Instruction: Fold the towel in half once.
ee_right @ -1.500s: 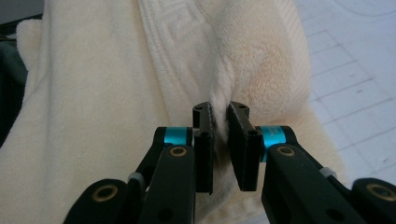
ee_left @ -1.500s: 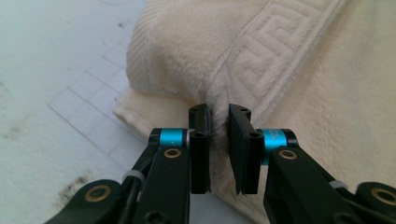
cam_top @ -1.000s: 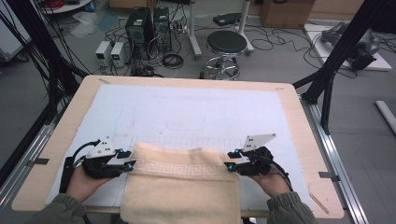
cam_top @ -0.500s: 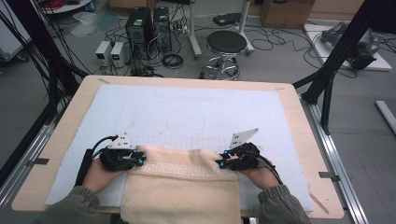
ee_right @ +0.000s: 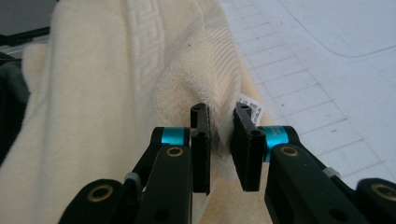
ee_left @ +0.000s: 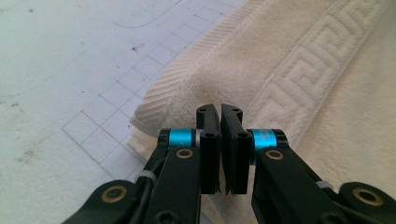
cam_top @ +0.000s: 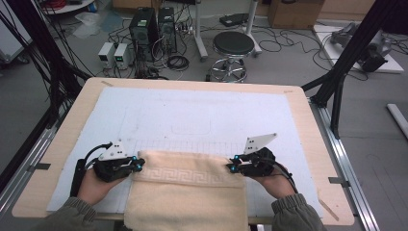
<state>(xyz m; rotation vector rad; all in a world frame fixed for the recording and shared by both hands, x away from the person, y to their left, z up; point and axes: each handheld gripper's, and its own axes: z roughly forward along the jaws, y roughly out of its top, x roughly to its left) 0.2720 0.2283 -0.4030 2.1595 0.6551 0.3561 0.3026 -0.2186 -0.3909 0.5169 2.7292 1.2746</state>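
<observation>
A cream towel with a Greek-key border lies at the near edge of the table and hangs over the front. My left gripper is at the towel's far left corner. In the left gripper view its jaws are pressed nearly together on the cream towel corner. My right gripper is at the far right corner. In the right gripper view its jaws pinch a thicker fold of the towel, next to a small white label.
The towel rests on a white gridded mat on a wooden table. Beyond the table stand a black stool, computer boxes and cables on the floor. Black frame posts rise at the right.
Both hands pushed slightly forward and inward at the towel's far corners, then eased back a little. The towel's far edge stays about where it was.
</observation>
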